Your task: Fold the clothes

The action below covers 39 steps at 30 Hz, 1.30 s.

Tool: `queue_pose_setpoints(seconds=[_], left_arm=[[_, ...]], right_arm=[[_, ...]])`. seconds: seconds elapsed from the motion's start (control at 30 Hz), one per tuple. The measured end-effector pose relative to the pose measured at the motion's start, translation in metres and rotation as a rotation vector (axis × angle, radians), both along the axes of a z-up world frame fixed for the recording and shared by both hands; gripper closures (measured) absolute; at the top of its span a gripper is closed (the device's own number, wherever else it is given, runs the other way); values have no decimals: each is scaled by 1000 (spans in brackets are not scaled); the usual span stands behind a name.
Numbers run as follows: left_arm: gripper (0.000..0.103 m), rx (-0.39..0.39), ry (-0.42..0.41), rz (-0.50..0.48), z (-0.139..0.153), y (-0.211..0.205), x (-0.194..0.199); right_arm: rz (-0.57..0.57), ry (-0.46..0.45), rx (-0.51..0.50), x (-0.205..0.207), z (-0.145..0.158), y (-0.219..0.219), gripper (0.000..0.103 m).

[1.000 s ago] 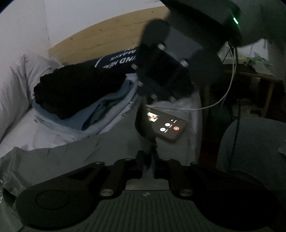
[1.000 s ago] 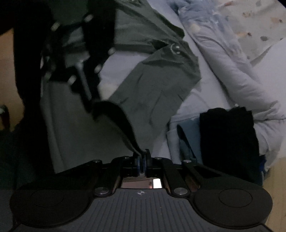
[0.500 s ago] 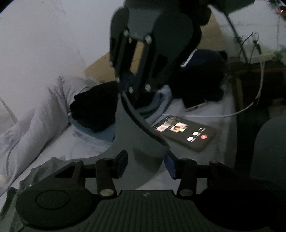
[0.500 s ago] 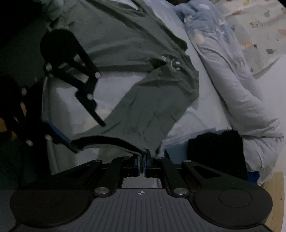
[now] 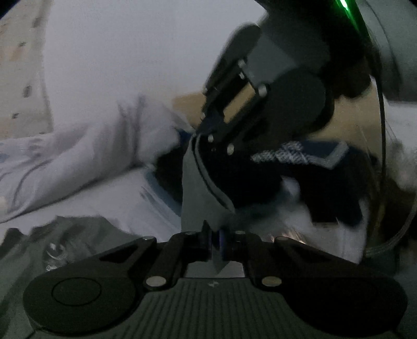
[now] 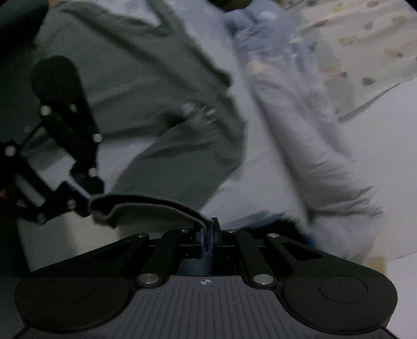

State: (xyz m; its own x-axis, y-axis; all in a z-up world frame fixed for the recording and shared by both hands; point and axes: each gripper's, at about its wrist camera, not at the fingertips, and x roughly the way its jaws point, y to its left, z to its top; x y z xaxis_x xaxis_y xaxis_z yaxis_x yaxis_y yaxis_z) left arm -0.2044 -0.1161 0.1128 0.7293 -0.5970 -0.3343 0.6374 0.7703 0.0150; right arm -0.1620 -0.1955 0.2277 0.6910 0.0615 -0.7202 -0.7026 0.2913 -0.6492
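While lifting, change: my left gripper [image 5: 215, 241], spread apart half a second ago, now clamps the grey shirt [image 6: 146, 109] hem.
Right gripper [image 6: 207, 238]: still pinching the same hem.
Meaning: the hem is held at two points, ready to fold.

Grey-green shirt [image 6: 146, 86], small pale print on chest [image 6: 198, 112]; hem edge [image 5: 200, 187] same grey-green, darker inner face. Left gripper [image 5: 215, 241] black, blue pads, silver rivets. Right gripper [image 6: 207, 236] black, blue pads, silver rivets; seen from left wrist, green light [image 5: 345, 7] on its grey body. Bed sheet [image 6: 260, 182] pale lavender-white. Rolled quilt [image 6: 294, 109] pale blue, faint light pattern. Curtain [image 6: 365, 52] cream, small coloured motifs. Folded clothes pile [image 5: 234, 177] black over light blue. Headboard [image 5: 346, 122] light wood tan. Navy fabric, white lettering [image 5: 286, 153].
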Motion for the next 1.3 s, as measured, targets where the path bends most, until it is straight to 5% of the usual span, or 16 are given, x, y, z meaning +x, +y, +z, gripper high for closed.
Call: queue_pose_setpoints(seconds=[0.27, 0.47, 0.73, 1.0, 1.23, 1.3], left_arm=[[95, -309, 61, 155, 76, 98, 77], [96, -488, 115, 345, 84, 218, 130], [98, -579, 239, 579, 7, 363, 172], [98, -639, 471, 696, -80, 423, 213], [97, -616, 547, 749, -114, 441, 228], [97, -616, 560, 767, -122, 449, 231]], right_arm=[[63, -207, -36, 78, 54, 85, 98], [176, -261, -73, 154, 60, 199, 98], [335, -201, -120, 217, -21, 344, 98], [462, -83, -174, 264, -125, 466, 98], [377, 24, -198, 286, -175, 483, 97], [327, 35, -169, 290, -180, 484, 86]])
